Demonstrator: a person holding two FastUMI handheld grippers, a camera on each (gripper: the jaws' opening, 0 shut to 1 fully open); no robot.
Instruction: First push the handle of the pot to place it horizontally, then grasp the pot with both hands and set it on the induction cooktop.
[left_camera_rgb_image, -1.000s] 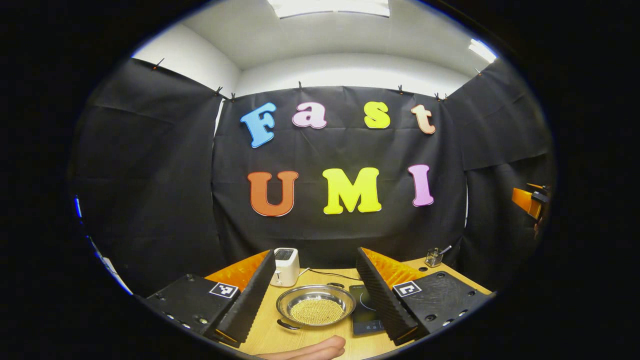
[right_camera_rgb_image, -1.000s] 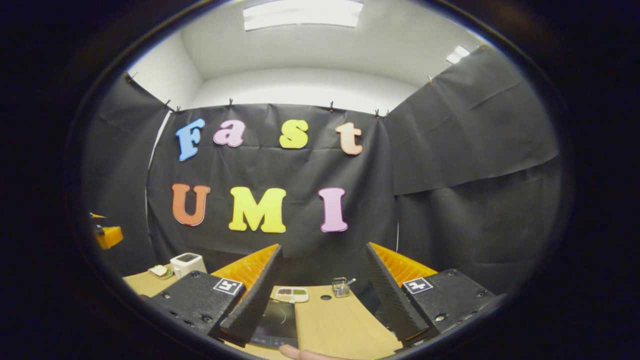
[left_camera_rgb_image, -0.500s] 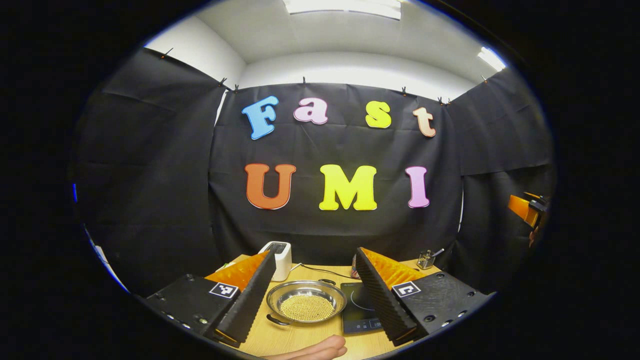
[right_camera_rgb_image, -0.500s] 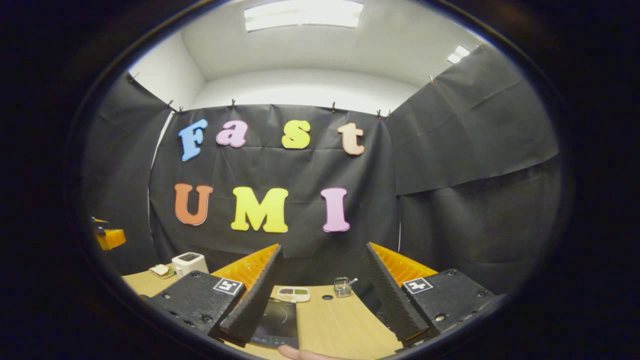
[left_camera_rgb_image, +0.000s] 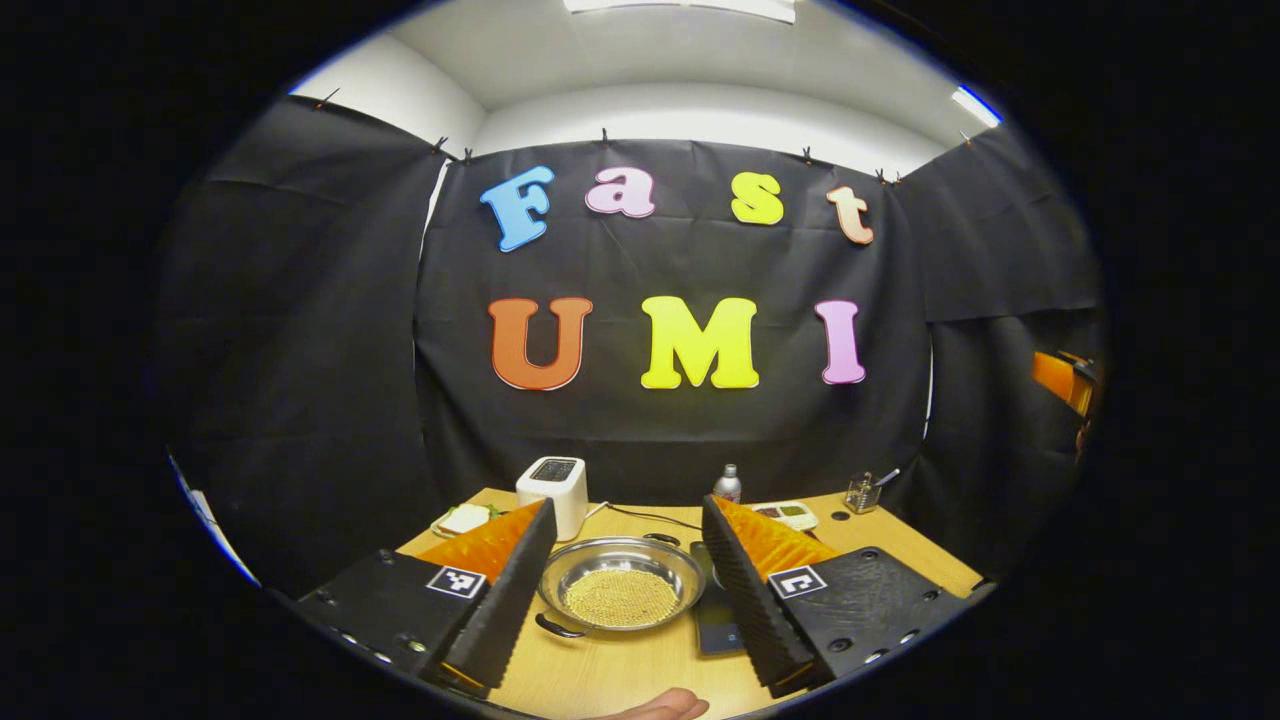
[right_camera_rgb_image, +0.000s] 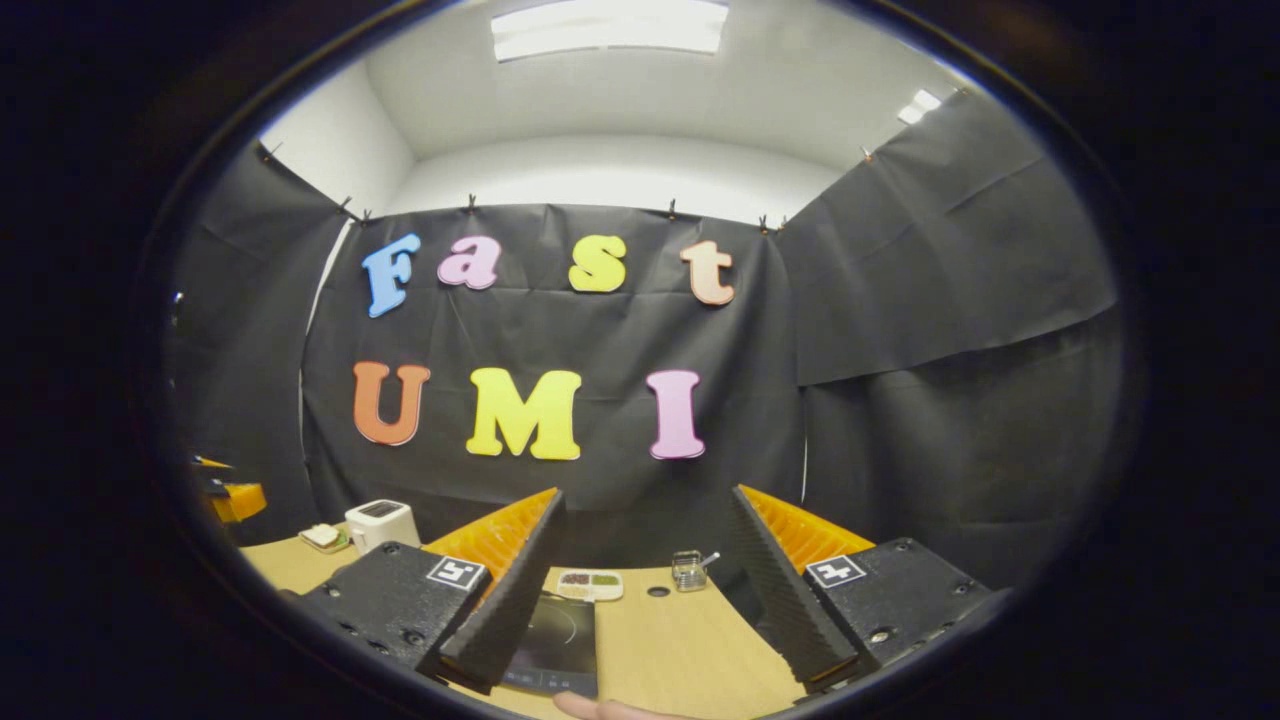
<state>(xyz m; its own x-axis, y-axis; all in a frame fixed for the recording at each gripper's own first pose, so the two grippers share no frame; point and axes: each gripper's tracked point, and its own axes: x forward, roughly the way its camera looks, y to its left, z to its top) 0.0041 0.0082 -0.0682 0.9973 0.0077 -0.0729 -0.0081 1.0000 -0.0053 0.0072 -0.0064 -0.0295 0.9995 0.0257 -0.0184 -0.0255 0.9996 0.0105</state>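
Observation:
A shallow steel pot (left_camera_rgb_image: 620, 595) filled with small yellow grains sits on the wooden table (left_camera_rgb_image: 610, 670). One of its dark handles (left_camera_rgb_image: 558, 628) points toward the front left, the other (left_camera_rgb_image: 660, 540) toward the back. My left gripper (left_camera_rgb_image: 628, 508) hangs open above the table, with the pot lying between and below its fingers. Right of the pot lies the black induction cooktop (left_camera_rgb_image: 712, 615), half hidden by one finger. My right gripper (right_camera_rgb_image: 647, 495) is open and holds nothing. The cooktop (right_camera_rgb_image: 555, 640) lies under its left finger. The right gripper (left_camera_rgb_image: 1065, 378) also appears at the far right edge.
A white toaster (left_camera_rgb_image: 552, 490), a plate of food (left_camera_rgb_image: 465, 518), a small bottle (left_camera_rgb_image: 728, 485), a compartment dish (left_camera_rgb_image: 785, 513) and a wire holder (left_camera_rgb_image: 862, 492) stand along the table's back. A person's fingertip (left_camera_rgb_image: 660, 706) pokes in at the bottom. The left gripper (right_camera_rgb_image: 235, 497) sits at the left edge.
The left gripper view has tipped down and shifted, so the pot sits more squarely between its fingers and more of the table's back appears. The right gripper has barely moved.

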